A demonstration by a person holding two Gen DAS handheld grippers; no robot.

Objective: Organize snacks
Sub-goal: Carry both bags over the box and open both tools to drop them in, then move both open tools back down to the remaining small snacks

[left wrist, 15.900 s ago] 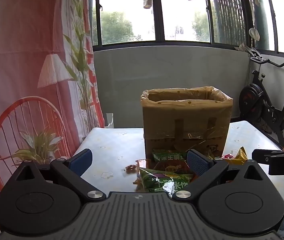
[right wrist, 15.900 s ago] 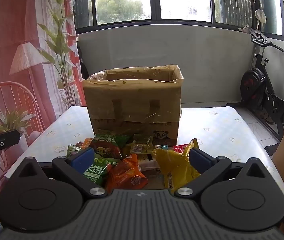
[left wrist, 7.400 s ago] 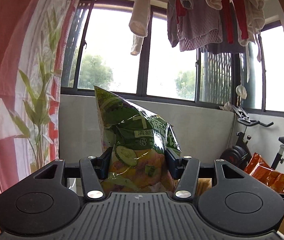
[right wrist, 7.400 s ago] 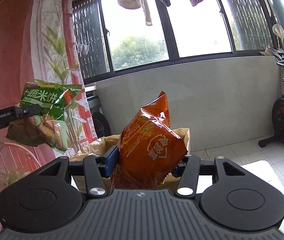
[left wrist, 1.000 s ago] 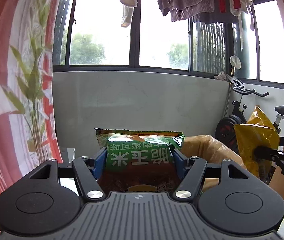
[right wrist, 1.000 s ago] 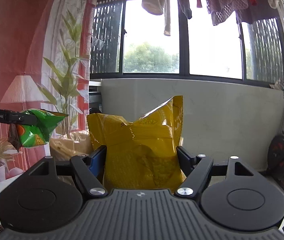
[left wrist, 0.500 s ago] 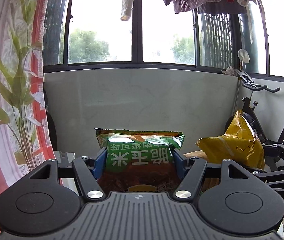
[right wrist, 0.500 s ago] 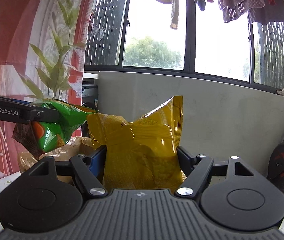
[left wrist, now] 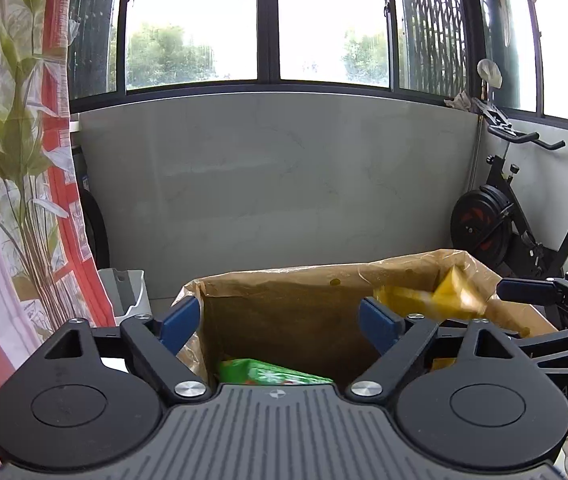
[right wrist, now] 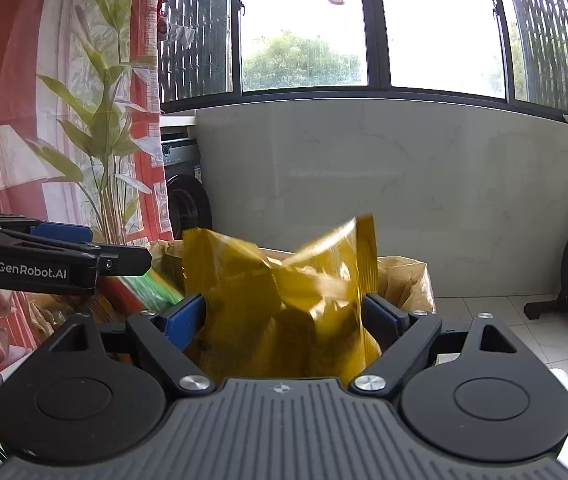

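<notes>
The brown cardboard box (left wrist: 296,312), lined with a clear bag, stands right below both grippers. My left gripper (left wrist: 279,320) is open over its left part, and the green snack bag (left wrist: 271,376) lies loose inside below it. My right gripper (right wrist: 284,314) has opened over the box. The yellow snack bag (right wrist: 284,300) sits blurred between its spread fingers, apparently dropping. It also shows in the left wrist view (left wrist: 432,298), blurred inside the box's right end. The left gripper shows at the left in the right wrist view (right wrist: 63,258).
A red and white curtain with a plant print (left wrist: 15,200) hangs at the left. An exercise bike (left wrist: 516,216) stands at the right by the grey wall. A white bin (left wrist: 127,292) sits behind the box on the left.
Both grippers have opened and tilted down over the box. The green bag has dropped out of the left gripper into the box. The yellow bag has been let go.
</notes>
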